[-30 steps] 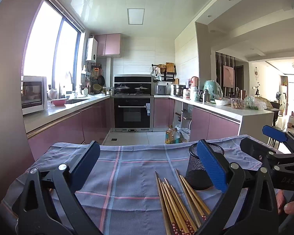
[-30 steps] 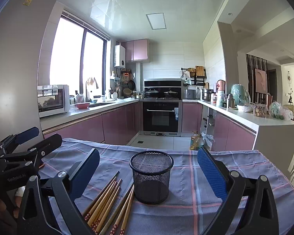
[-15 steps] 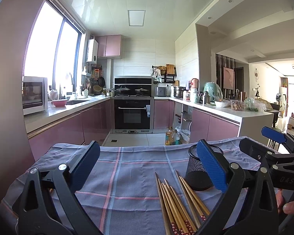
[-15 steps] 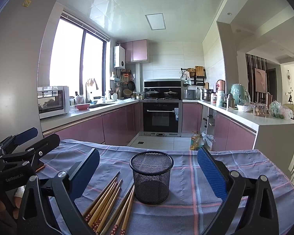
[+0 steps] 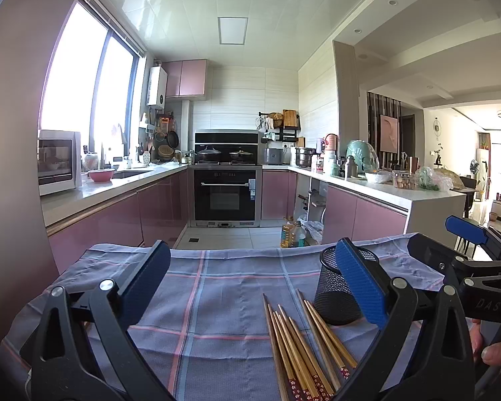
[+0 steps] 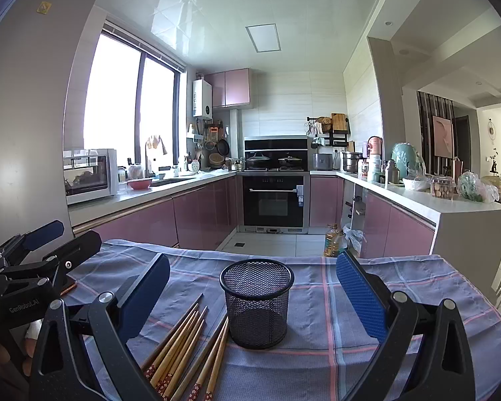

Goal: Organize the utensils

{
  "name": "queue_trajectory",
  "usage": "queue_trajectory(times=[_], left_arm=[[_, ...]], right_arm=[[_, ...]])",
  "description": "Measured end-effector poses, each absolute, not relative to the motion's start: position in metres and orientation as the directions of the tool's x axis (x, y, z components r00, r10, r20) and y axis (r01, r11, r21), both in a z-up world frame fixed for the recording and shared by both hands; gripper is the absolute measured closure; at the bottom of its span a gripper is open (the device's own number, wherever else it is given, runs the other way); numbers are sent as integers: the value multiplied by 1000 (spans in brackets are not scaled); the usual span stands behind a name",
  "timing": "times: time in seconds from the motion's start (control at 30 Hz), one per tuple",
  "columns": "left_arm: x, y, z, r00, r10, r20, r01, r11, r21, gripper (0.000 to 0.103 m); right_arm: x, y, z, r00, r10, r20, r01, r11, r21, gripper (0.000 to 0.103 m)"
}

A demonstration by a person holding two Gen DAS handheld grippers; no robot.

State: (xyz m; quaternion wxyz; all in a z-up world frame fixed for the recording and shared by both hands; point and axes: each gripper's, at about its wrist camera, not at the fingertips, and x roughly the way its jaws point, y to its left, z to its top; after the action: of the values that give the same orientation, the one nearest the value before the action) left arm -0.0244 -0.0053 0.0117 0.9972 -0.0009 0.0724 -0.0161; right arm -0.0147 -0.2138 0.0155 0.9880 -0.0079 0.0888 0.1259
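Checked cloth (image 5: 197,300) lies under my left claw (image 5: 250,284), spread wide and empty. Chopsticks (image 6: 183,344) lie fanned just left of the mesh cup (image 6: 256,304), which sits between my right claw's (image 6: 254,297) spread, empty pads. I should pinch one pair mid-shaft and drop it tips-down.

Black mesh cup (image 6: 257,304), golden-brown chopsticks (image 6: 180,344), blue-grey pink-checked cloth (image 6: 334,304)
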Motion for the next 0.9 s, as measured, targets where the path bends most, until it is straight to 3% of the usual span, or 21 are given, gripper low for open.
queue_trajectory(times=[0.9], left_arm=[[-25,-5,11,989,-32,-144,31,999,-3,6]], right_arm=[[-15,-215,15,951,250,-182,-252,968,13,7]])
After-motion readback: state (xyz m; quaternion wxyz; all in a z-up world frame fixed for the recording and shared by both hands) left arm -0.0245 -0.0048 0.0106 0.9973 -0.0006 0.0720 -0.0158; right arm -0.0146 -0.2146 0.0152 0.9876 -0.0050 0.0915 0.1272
